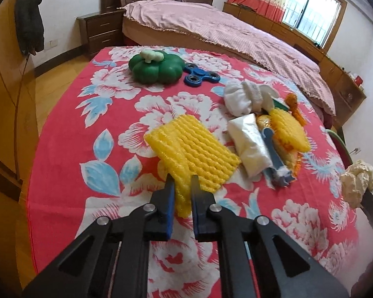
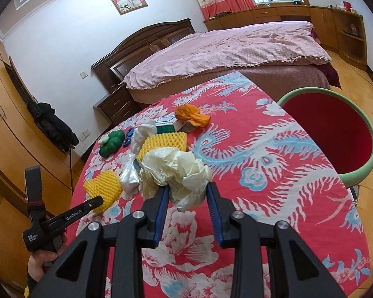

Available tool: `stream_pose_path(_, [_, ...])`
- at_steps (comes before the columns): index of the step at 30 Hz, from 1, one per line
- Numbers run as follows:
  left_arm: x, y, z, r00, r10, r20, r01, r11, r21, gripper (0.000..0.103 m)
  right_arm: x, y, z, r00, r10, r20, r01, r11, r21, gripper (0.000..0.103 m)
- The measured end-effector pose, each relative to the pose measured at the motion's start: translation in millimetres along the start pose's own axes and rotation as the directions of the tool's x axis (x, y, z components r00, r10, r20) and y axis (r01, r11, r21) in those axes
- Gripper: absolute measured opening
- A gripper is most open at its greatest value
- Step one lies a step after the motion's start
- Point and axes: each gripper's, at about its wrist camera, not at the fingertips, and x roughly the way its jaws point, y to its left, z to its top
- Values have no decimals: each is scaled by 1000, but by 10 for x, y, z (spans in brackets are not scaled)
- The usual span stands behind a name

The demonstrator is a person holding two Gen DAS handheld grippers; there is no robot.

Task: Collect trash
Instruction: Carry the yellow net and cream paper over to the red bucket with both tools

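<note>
Floral tablecloth (image 1: 62,173): left gripper (image 1: 182,186) pinches foam net (image 1: 194,154); right gripper (image 2: 187,188) seemingly clasps crumpled paper (image 2: 176,168).

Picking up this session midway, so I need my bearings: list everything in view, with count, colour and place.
Foam fruit net: 2, yellow; one in left gripper, other in pile.
Crumpled paper: 1, cream, in right gripper.
Toy pumpkin: 1, green, table's far end.
Fidget spinner: 1, blue, beside pumpkin.
Sock: 1, white, pile.
Plastic pouch: 1, silvery-white, pile.
Orange wrapper: 1, far side.
Basin: 1, red inside, green rim, table's right.
Left gripper: black, shut.
Right gripper: black, shut.
</note>
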Motion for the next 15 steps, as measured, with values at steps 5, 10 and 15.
stream_pose_path(5, [-214, -26, 22, 999, -22, 49, 22, 1000, -2, 10, -74, -80, 22, 1000, -5, 18, 4, 1000, 16, 34])
stream_pose_path(10, [-469, -154, 88, 993, -61, 103, 59, 998, 20, 10, -188, -165, 81, 999, -17, 44, 16, 999, 29, 34])
stream_pose_path(15, [-638, -379, 188, 984, -113, 137, 105, 992, 64, 10, -310, -283, 180, 996, -40, 75, 37, 998, 45, 34])
